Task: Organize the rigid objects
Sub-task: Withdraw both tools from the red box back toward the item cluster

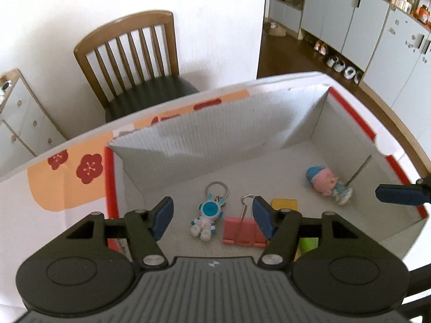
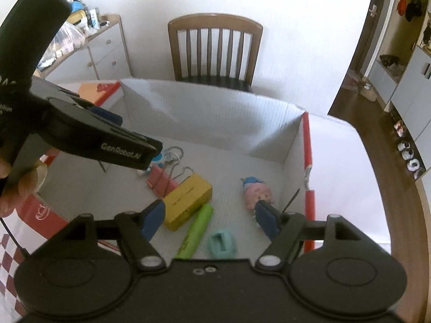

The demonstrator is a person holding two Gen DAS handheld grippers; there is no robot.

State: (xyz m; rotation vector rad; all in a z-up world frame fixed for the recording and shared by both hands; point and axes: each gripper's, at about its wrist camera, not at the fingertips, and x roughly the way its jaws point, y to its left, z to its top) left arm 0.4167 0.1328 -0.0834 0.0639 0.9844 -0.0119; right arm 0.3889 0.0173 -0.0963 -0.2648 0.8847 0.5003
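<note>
A white cardboard box (image 1: 242, 123) with red trim holds the objects. On its floor lie a blue-and-white rabbit keychain (image 1: 206, 219), a pink binder clip (image 1: 242, 230), a yellow block (image 2: 188, 202), a green highlighter (image 2: 196, 231), a teal sharpener (image 2: 222, 243) and a small doll (image 2: 257, 191) with a blue hat. My left gripper (image 1: 212, 215) hovers open above the keychain and the clip, touching neither. My right gripper (image 2: 209, 216) hovers open over the block, highlighter and sharpener, with nothing between its pads. The doll's lower half is hidden behind the right fingertip.
A wooden chair (image 2: 215, 48) stands behind the box against a white wall. A white drawer unit (image 2: 105, 51) with clutter on top is at the back left. Cupboards (image 1: 350, 18) and shoes (image 1: 342, 66) line the floor to the right. A hand (image 2: 16, 188) holds the left gripper.
</note>
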